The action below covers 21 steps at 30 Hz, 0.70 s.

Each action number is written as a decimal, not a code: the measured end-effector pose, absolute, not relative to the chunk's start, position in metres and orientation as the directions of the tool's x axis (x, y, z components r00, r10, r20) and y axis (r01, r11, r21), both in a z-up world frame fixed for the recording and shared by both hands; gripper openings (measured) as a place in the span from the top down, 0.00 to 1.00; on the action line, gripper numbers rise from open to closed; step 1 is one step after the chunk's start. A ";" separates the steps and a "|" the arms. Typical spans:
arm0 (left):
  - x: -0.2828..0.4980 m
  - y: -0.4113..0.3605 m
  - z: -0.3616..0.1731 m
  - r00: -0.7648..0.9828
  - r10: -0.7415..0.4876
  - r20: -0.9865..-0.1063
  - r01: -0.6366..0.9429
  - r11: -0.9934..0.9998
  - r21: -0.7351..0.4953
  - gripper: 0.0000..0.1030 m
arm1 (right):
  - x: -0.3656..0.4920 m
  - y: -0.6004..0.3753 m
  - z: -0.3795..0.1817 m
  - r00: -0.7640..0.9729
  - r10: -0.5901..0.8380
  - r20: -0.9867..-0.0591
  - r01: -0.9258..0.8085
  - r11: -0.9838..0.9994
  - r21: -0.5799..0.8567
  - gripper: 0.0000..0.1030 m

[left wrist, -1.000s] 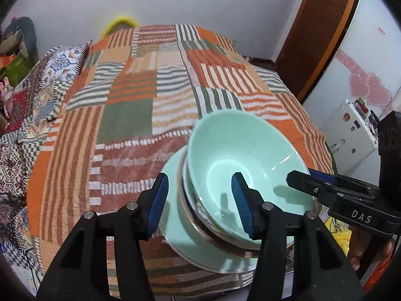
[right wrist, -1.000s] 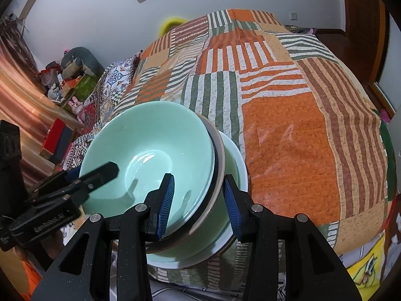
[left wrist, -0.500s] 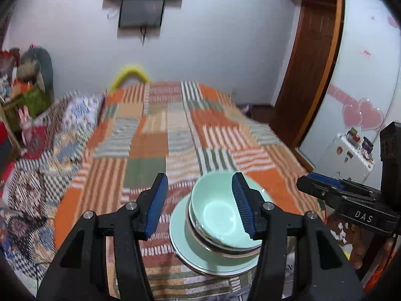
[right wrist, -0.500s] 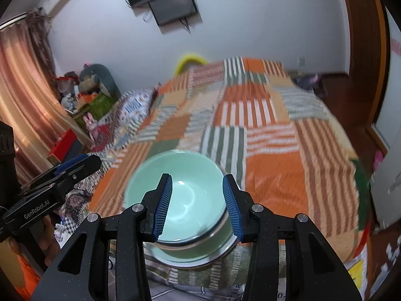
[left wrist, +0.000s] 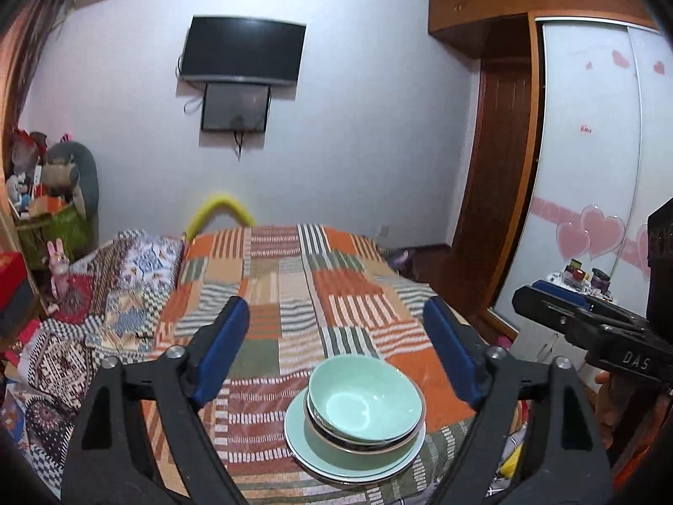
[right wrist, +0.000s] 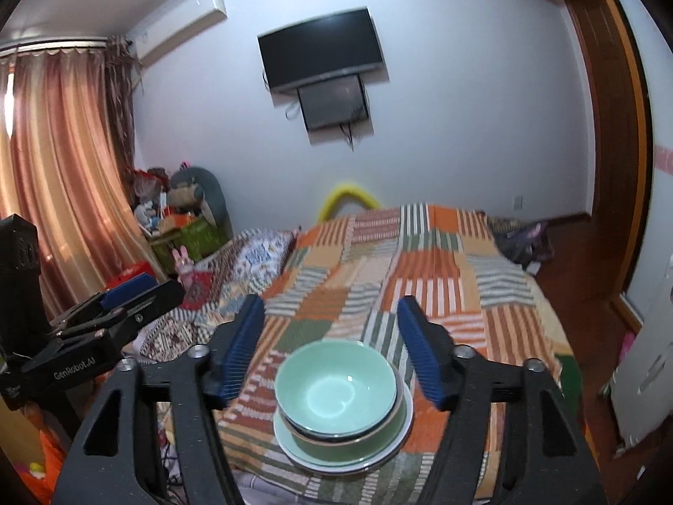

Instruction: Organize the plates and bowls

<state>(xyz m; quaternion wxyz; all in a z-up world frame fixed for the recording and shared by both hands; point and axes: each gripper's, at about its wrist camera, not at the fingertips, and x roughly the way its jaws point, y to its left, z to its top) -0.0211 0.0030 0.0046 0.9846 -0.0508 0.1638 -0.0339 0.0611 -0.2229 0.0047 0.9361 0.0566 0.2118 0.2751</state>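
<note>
Two nested mint-green bowls (left wrist: 365, 395) on a matching plate (left wrist: 303, 442)

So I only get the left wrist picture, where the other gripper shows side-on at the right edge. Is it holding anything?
Observer: No. The right gripper has its jaws opening with nothing between them; the stack of dishes sits on the bed beyond.
Operator: What's left of the toys?
Observer: A long pinkish curtain hangs there.
Operator: Any writing on my gripper?
Observer: Yes, the left gripper reads GenRobot.AI on its side.
</note>
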 end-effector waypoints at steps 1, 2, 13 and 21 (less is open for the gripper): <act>-0.025 0.002 0.007 0.949 -0.079 -0.305 0.049 0.993 -0.105 0.12 | 0.058 -0.224 0.008 0.764 0.541 -0.351 -0.495 0.841 0.218 0.38; -0.027 0.001 0.009 0.952 -0.075 -0.295 0.047 0.994 -0.102 0.09 | 0.057 -0.223 0.009 0.766 0.543 -0.345 -0.498 0.840 0.217 0.38; -0.045 -0.004 0.019 0.968 -0.065 -0.241 0.044 0.995 -0.092 0.04 | 0.045 -0.223 0.017 0.793 0.539 -0.282 -0.504 0.842 0.192 0.21; -0.051 -0.007 0.017 0.970 -0.052 -0.238 0.032 0.996 -0.087 0.03 | 0.038 -0.220 0.016 0.808 0.525 -0.267 -0.495 0.851 0.175 0.14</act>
